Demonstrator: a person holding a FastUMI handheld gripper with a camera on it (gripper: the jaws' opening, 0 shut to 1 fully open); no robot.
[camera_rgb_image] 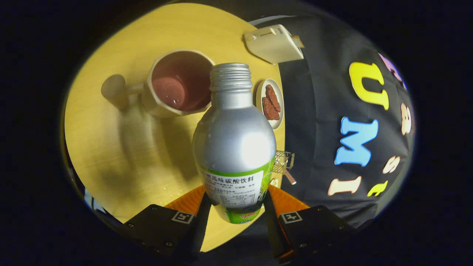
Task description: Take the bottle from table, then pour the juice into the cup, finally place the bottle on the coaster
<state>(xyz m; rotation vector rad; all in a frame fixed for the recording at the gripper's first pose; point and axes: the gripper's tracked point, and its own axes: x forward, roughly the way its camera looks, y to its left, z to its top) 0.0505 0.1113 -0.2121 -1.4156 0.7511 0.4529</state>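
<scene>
While the tool (235, 207) grips the bottle (234, 147), the cup (177, 84) holds red juice (170, 90).

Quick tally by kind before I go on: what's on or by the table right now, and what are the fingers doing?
Bottles: 1, the silver bottle, cap off, clamped between the fingers
Cups: 1, the cup, with reddish juice inside
Small dishes: 1, the dish, holding brown snack pieces
White boxes: 1, the white box at the table edge
Small wire baskets: 1, the wire basket
Total: 5
</scene>
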